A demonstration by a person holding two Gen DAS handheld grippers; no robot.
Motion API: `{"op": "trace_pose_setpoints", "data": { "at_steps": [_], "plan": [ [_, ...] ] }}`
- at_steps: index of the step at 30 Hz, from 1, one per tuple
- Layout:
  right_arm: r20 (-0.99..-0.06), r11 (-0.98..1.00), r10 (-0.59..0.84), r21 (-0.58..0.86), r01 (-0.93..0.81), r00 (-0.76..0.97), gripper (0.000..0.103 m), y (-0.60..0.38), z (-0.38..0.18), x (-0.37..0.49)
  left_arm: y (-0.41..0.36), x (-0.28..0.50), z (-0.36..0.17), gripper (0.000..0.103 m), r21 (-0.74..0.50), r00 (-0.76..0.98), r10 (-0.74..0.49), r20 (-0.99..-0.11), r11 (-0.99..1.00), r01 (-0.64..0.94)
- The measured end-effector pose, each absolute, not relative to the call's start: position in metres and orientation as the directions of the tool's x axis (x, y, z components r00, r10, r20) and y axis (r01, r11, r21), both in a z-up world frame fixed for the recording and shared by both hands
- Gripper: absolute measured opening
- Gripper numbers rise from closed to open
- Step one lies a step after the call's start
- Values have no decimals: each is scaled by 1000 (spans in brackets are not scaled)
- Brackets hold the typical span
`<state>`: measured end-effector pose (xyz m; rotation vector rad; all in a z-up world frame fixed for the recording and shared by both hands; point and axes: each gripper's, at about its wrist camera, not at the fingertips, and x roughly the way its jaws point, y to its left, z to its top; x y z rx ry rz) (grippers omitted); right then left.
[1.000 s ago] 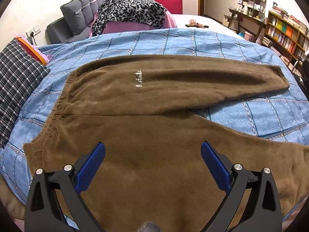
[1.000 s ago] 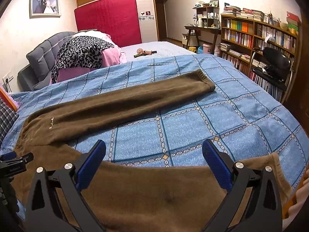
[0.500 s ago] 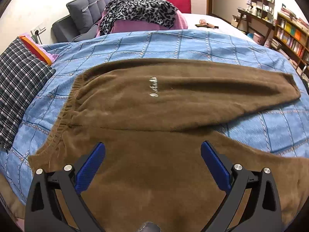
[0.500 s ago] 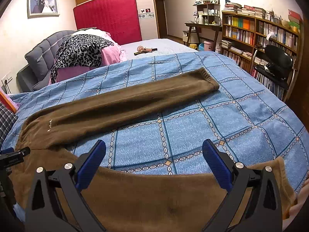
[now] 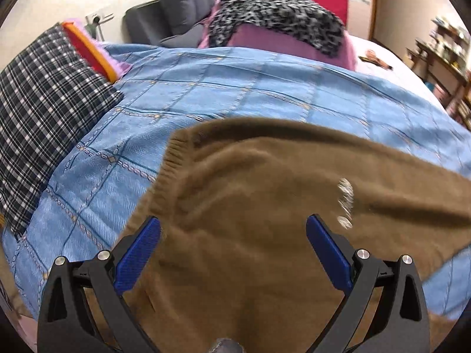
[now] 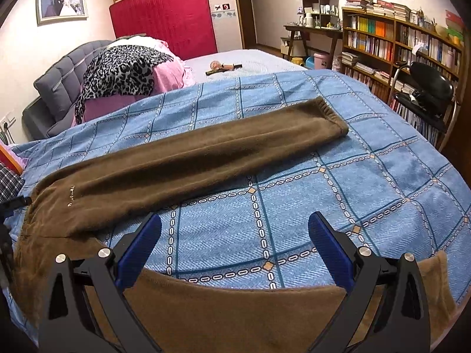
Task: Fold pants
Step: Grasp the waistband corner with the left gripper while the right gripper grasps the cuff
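Brown fleece pants (image 6: 188, 158) lie spread on a blue checked bedspread (image 6: 368, 182), legs apart, one leg running to the far right and the other along the near edge (image 6: 235, 317). In the left wrist view the ribbed waistband (image 5: 170, 158) and upper part of the pants (image 5: 250, 206) fill the middle. My left gripper (image 5: 234, 244) is open and empty just above the waist area. My right gripper (image 6: 235, 244) is open and empty above the near leg, over the blue gap between the legs.
A plaid pillow (image 5: 38, 108) lies left of the waistband. A leopard-print cloth on pink bedding (image 6: 126, 67) and a grey headboard (image 6: 56, 82) are at the back. Bookshelves (image 6: 397, 50) and a black chair (image 6: 426, 94) stand to the right of the bed.
My left gripper has moved left and closer toward the waistband, and its view is blurred by motion. My right gripper has shifted slightly forward over the near leg. Both stay open.
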<state>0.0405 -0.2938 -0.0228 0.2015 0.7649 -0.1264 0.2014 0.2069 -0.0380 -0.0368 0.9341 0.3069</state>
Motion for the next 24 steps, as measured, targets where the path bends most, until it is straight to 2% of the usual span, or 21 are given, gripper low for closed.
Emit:
{"op": "trace_pose_setpoints", "data": {
  "at_steps": [7,12,17,21,24],
  "plan": [
    [-722,978,-35,117,172,691,101,-287,-33,59,260,256,-52,98,105,550,299,-780,929,-356],
    [-737,981,-33,107,165,676,101,-283,-40,69,288,298,-75,98,27,534,231,-813,932,-363],
    [-749,980,-43,96,173,661,101,-287,-46,77,301,330,-96,98,86,492,283,-823,919,-385],
    [-757,978,-45,99,182,652,101,-293,-52,84,311,347,-115,98,48,442,240,-864,914,-403],
    [-746,980,-76,67,188,662,101,-305,-53,94,312,349,-117,98,33,450,229,-863,915,-401]
  ]
}}
